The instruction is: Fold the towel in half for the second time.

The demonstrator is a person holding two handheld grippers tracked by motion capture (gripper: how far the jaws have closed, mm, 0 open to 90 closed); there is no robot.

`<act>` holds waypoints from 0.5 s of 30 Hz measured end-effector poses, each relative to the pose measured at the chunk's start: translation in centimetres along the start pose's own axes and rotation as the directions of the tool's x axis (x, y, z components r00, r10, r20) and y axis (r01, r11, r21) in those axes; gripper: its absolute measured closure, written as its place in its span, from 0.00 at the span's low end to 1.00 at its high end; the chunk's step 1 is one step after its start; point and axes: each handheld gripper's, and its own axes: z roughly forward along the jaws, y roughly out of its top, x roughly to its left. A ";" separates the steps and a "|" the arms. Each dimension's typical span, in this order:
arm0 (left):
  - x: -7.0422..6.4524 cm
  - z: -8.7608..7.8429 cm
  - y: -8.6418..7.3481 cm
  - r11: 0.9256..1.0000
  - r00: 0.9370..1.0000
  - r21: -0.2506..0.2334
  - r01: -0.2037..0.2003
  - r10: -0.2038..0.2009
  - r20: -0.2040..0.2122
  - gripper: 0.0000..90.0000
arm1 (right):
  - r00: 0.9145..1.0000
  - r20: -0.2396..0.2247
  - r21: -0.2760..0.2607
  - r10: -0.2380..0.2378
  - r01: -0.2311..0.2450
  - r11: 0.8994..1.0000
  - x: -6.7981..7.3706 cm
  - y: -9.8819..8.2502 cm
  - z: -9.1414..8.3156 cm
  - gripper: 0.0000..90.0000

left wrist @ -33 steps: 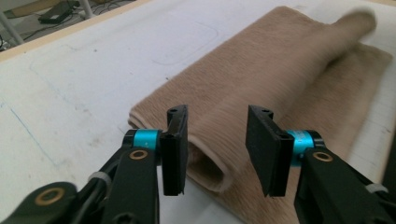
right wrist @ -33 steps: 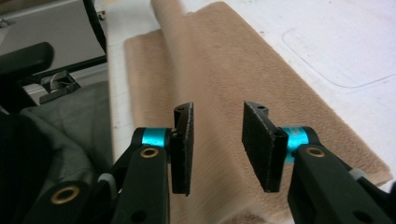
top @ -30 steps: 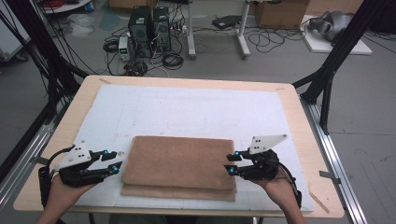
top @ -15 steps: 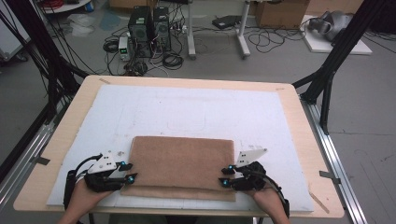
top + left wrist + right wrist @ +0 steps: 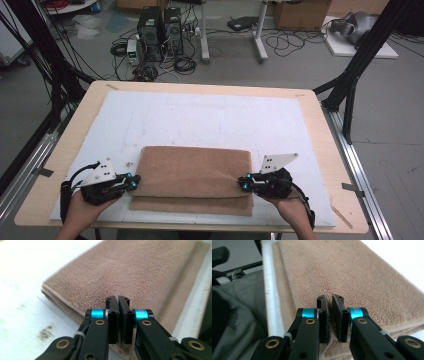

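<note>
Folded brown towel flat on white foam mat atop the desk, near the person's edge. Top layer set back, lower layer sticking out toward the person.

Left gripper at the towel's left near corner, right gripper at the right near corner — one at each end of the near edge. Jaws of both just been closing. Left gripper view: left gripper drawn nearly together, pile of the towel directly ahead and under the tips, a thin bit of cloth seemingly caught between. Right gripper view: right gripper likewise pinched, towel fibres showing in the narrow gap. Judged clamped on the top layer at both corners; hold looks shallow.

Step in hand: grasp on the two near corners, taken as the start of a fold or unfold.

Next move calls for: lifting both corners together, level and at matched pace, then carrying them away from the person across the towel — tension kept even so the cloth does not skew, and grip checked on first lift, since only the edge is caught.
</note>
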 end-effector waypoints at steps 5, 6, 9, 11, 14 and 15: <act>-1.2 -0.9 -0.6 0.999 0.999 0.045 -0.013 0.011 0.053 0.92 | 0.998 -0.064 0.045 -0.010 0.013 0.999 1.5 -0.1 -0.5 0.89; -1.3 -0.8 -0.9 0.998 0.999 0.054 -0.010 0.007 0.053 0.87 | 0.996 -0.086 0.048 0.000 0.004 0.999 1.5 -0.4 -0.4 0.85; -1.0 -0.6 -1.6 0.998 0.998 0.054 0.017 -0.020 0.056 0.77 | 0.992 -0.125 0.056 0.028 -0.021 0.998 1.6 -1.1 -0.2 0.78; -0.6 -0.4 -1.5 0.999 0.998 0.041 0.031 -0.033 0.049 0.74 | 0.991 -0.125 0.051 0.041 -0.035 0.998 1.3 -1.2 -0.1 0.75; -0.6 0.1 -1.0 1.000 0.999 0.031 -0.005 0.004 0.043 0.67 | 0.995 -0.090 0.051 0.038 -0.033 0.998 0.8 -0.9 0.2 0.67; -0.7 0.2 -0.9 0.999 0.999 0.033 -0.015 0.013 0.050 0.66 | 0.995 -0.091 0.057 0.028 -0.023 0.998 0.9 -0.8 0.4 0.67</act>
